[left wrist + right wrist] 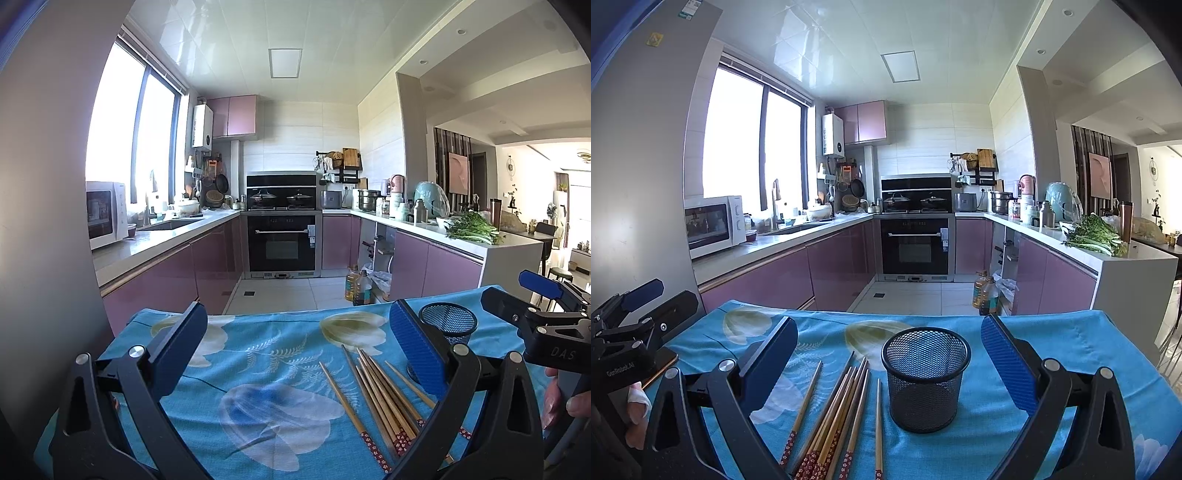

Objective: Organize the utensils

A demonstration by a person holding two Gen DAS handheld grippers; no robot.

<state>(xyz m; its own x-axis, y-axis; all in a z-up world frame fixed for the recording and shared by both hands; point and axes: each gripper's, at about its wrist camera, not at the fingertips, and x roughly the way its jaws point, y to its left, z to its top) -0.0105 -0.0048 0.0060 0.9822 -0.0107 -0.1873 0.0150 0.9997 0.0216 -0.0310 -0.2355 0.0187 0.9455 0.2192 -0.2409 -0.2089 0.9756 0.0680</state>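
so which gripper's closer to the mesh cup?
Right. The mesh cup stands between the right gripper's open fingers; the left gripper hangs open beside it, over the chopsticks.

Microwave [714, 225], oven [915, 244], greens [1095, 236] on counters.

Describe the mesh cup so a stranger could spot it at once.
Start at the table with the blue flowered cloth in front of the kitchen. On it, right of the wooden chopsticks, stands the black wire-mesh cup. It is the only upright, round, see-through thing there, and it is empty.
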